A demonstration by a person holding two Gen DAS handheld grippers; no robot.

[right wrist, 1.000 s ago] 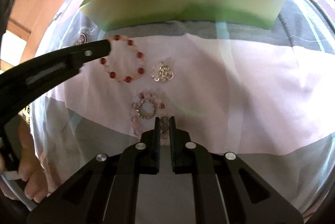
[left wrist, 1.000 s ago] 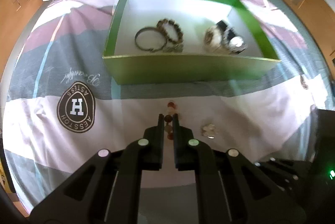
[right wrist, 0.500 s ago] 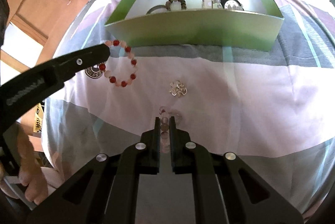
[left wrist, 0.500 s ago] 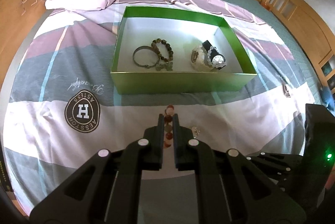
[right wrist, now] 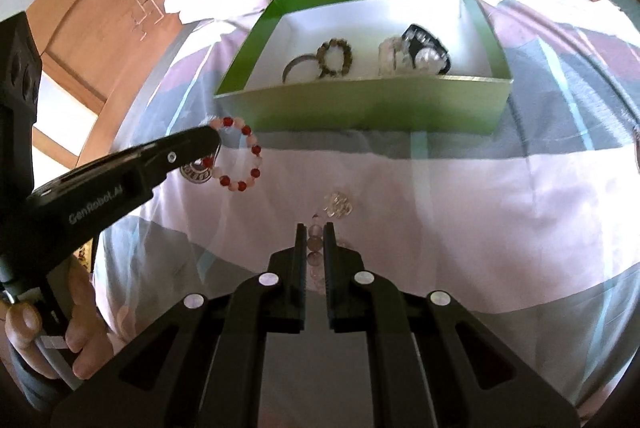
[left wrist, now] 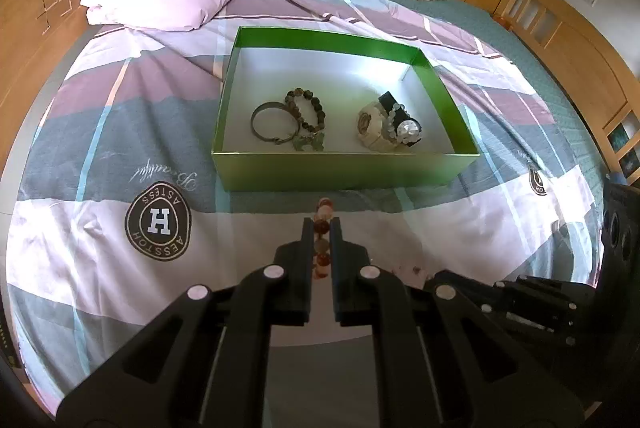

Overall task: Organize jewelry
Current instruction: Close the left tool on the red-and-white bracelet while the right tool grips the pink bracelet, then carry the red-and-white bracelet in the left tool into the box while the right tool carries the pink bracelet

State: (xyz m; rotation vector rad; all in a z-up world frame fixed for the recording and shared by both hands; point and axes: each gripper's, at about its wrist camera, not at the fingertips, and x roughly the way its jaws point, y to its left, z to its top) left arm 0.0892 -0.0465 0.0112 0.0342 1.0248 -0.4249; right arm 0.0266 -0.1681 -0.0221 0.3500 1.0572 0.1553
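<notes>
The left gripper (left wrist: 320,228) is closed down on a red bracelet (right wrist: 238,156), which hangs in the air short of the near wall of the box (left wrist: 344,170). The right gripper (right wrist: 312,234) is likewise pinched on a pale bracelet (right wrist: 314,252), also lifted and short of that near wall. Both jaws are nearly together, with only bead-width gaps.

Risks, as I judge them: each bracelet is held by a few round beads, so a bead could roll out of the pinch and drop the loop onto the bedspread (left wrist: 100,132) before it clears the box. The dangling loops could catch the near wall if carried over too low, and the light box on soft bedding could tip or slide. Two grippers heading for the same box may also collide.

The box is green outside, white inside, open-topped, with no dividers. Toward its left side lie a metal bangle (left wrist: 275,122) and a dark bead bracelet (left wrist: 306,110), overlapping. Toward its right sit a pale bracelet or band and a watch (left wrist: 404,124), touching one another. The far half of the floor is bare.

A small silver charm (right wrist: 338,205) lies on the bedspread near the front of the box.
</notes>
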